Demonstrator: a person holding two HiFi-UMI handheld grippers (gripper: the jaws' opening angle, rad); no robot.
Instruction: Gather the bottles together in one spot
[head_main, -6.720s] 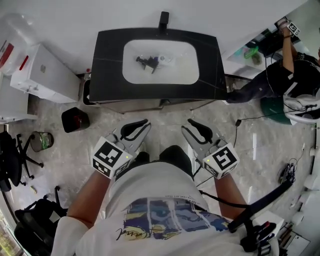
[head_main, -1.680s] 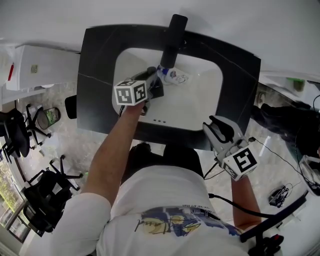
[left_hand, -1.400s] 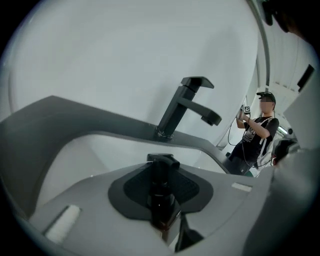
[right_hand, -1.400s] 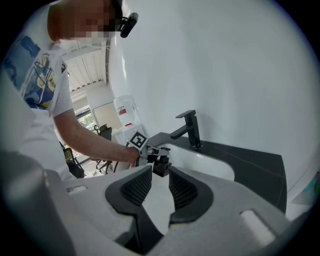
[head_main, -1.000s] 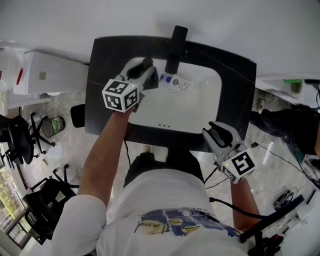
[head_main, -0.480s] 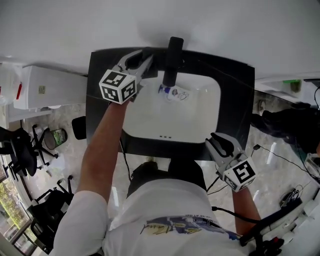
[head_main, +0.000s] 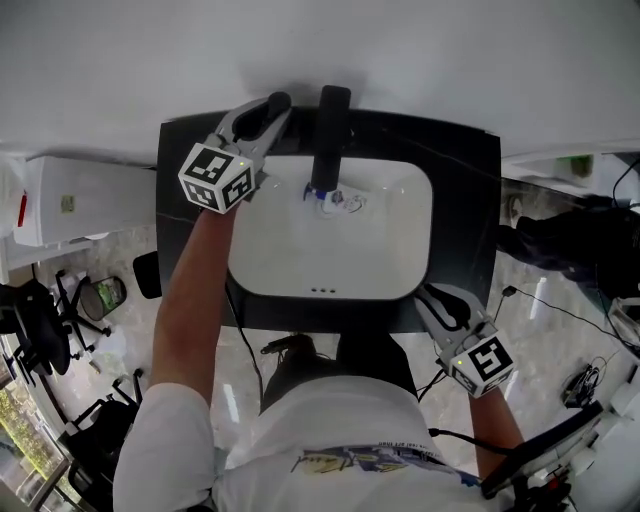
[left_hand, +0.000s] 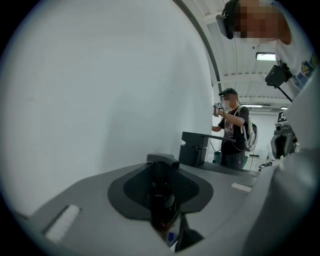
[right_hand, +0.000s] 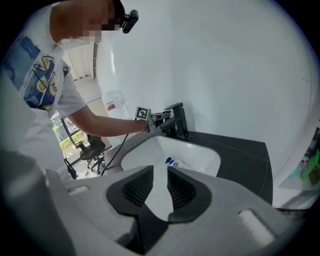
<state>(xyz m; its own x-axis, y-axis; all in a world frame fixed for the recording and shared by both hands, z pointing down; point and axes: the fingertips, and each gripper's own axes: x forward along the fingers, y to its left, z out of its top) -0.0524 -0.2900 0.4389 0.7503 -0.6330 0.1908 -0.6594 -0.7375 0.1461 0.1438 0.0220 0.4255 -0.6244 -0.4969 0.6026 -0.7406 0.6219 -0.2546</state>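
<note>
My left gripper (head_main: 268, 108) is raised over the back left corner of the black counter (head_main: 470, 210), close to the wall and left of the faucet (head_main: 328, 140). It is shut on a small dark bottle (left_hand: 162, 200) that stands upright between its pads. A clear bottle with a blue cap (head_main: 335, 198) lies in the white basin (head_main: 300, 255) under the faucet spout, and the right gripper view shows this clear bottle (right_hand: 175, 162) too. My right gripper (head_main: 447, 300) hovers off the counter's front right corner. Its jaws are closing with nothing between them.
A white appliance (head_main: 70, 200) stands left of the counter, with office chairs (head_main: 40, 320) on the floor below it. A person in black (head_main: 570, 245) is at the right. In the left gripper view, another person (left_hand: 232, 127) stands beyond a black box (left_hand: 195, 147).
My left gripper has carried the dark bottle out of the basin to the counter's back left corner by the wall. My right gripper has stayed near the front right corner.
</note>
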